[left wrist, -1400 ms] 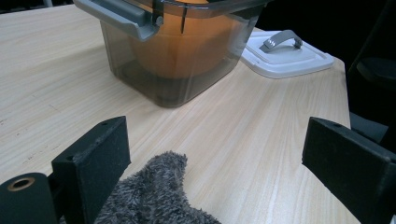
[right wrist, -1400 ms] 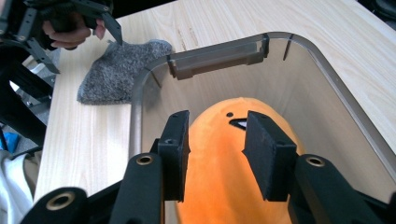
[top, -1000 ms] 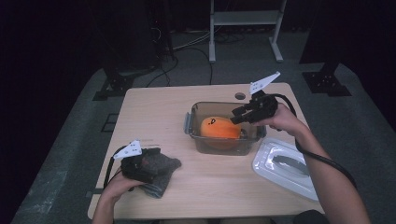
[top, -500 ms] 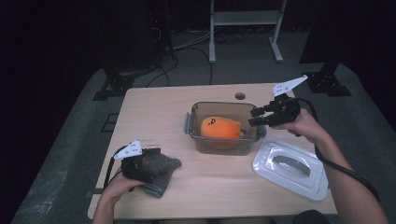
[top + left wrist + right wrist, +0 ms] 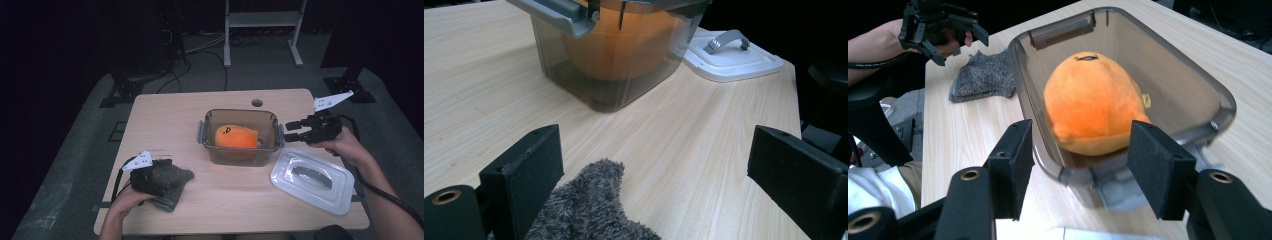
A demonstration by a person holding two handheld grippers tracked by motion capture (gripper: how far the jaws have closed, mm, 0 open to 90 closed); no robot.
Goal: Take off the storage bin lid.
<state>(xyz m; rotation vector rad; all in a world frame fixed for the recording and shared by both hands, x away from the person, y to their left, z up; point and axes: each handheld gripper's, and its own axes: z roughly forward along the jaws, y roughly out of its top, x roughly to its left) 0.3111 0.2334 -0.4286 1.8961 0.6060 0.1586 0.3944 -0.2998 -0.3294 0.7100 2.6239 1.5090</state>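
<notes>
one orange plush (image 5: 1093, 102) sits in the container (image 5: 1198, 107), just beyond right gripper (image 5: 1080, 170).

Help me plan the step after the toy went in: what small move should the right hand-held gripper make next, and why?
Probably swing the right hand-held gripper, jaws open and empty, toward the white lid and its grey handle. The orange plush toy already lies in the open clear container, and the lid rests on the table just beside it.
</notes>
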